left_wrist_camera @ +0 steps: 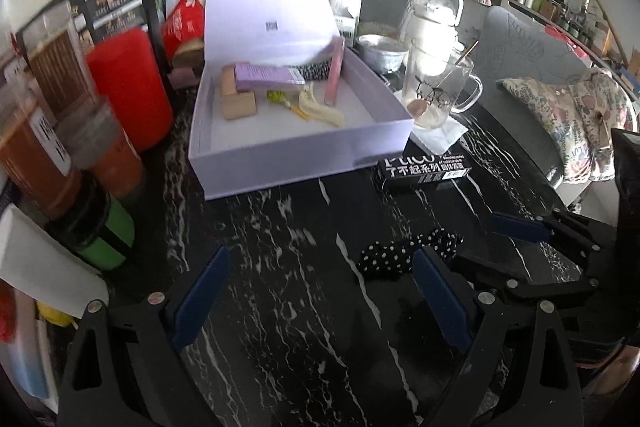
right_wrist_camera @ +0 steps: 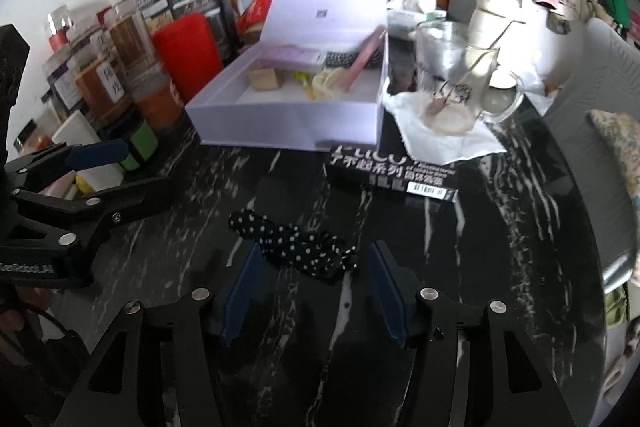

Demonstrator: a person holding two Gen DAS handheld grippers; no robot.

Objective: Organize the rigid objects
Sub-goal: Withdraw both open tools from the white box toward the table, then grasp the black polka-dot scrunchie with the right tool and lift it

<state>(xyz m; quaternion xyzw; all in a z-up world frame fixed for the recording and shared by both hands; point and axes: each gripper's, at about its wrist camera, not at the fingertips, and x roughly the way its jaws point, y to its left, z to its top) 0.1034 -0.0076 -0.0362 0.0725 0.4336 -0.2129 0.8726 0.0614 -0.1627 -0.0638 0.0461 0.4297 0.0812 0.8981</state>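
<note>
Black marble table (left_wrist_camera: 288, 291) bears a white box (left_wrist_camera: 280, 151); both claws gape, left claw (left_wrist_camera: 320, 291), right claw (right_wrist_camera: 312, 287).

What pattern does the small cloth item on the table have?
Black with white polka dots, clearest in the right wrist view.

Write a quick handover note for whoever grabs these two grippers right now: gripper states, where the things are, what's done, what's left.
Left gripper: jaws open, empty, over bare marble table.
Right gripper: jaws open, empty, either side of the near end of the polka-dot hair tie, not gripping it.
White box: lid up; inside are a cardboard block, purple packet, pink tube and yellowish clip.
Done: those items are in the box.
Left: hair tie lies loose on the table, probably next; the black book and glass mug remain outside.
</note>
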